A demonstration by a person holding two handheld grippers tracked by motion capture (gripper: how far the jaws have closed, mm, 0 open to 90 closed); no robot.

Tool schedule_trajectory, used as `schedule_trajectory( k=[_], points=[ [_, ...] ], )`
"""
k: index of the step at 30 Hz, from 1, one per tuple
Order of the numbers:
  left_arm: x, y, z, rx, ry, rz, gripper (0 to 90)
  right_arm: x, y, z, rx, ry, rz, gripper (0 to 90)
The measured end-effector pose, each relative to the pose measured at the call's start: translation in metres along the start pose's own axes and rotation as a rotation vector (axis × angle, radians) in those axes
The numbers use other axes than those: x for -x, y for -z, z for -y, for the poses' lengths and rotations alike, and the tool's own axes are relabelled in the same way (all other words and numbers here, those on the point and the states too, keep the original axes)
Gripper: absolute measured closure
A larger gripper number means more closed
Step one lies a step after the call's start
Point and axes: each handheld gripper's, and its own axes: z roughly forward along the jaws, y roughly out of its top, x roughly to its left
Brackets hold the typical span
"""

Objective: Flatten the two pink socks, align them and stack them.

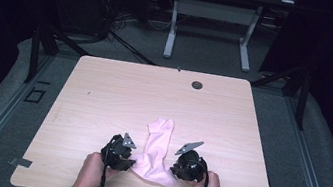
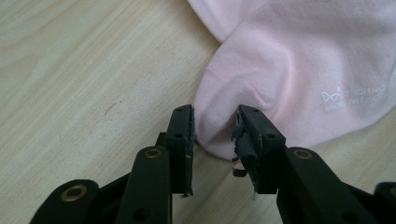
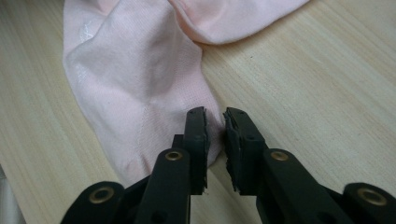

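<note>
1. While we are looking down from the high view, a pink sock is lying near the front edge of the table, between the left gripper and the right gripper.
2. We are seeing in the left gripper view what the high view hides: its fingers are pinching a bulge of the sock, and white lettering is showing on the fabric.
3. We are finding in the right gripper view that the right gripper's fingers are nearly pressed together, nipping a thin edge of the sock.
4. We are noting a round hole in the table's far side in the high view.
</note>
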Motion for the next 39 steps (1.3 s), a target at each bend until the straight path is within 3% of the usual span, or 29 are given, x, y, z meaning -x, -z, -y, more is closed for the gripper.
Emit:
schedule_trajectory(
  k=[6, 9, 15, 18, 22, 28, 32, 37, 39],
  points=[
    [-0.001, -0.001, 0.002, 0.02, 0.007, 0.029, 81.2, 0.0, -0.001, 0.002, 0.018, -0.016, -0.012, 85.9],
    [0.001, 0.001, 0.005, 0.037, 0.008, 0.021, 85.5, 0.0, 0.001, 0.003, 0.026, -0.02, -0.002, 86.5],
    [0.004, 0.011, 0.01, 0.066, 0.043, 0.046, 86.1, -0.001, 0.015, 0.008, 0.052, -0.05, 0.011, 86.5],
    [0.015, 0.021, 0.017, 0.108, 0.079, 0.035, 86.1, -0.004, 0.031, 0.013, 0.075, -0.072, 0.04, 86.5],
    [0.025, 0.022, 0.024, 0.109, 0.111, 0.048, 86.0, -0.006, 0.041, 0.017, 0.081, -0.09, 0.061, 86.5],
    [0.043, 0.023, 0.031, 0.097, 0.107, 0.064, 85.7, -0.007, 0.039, 0.022, 0.047, -0.076, 0.059, 86.3],
    [0.053, 0.024, 0.037, 0.096, 0.095, 0.049, 85.5, -0.004, 0.034, 0.026, 0.023, -0.085, 0.047, 86.3],
    [0.055, 0.024, 0.038, 0.087, 0.089, 0.05, 83.5, -0.003, 0.031, 0.029, 0.018, -0.084, 0.044, 86.1],
    [0.054, 0.025, 0.038, 0.084, 0.09, 0.048, 76.1, -0.003, 0.032, 0.03, 0.011, -0.096, 0.035, 85.6]
  ],
)
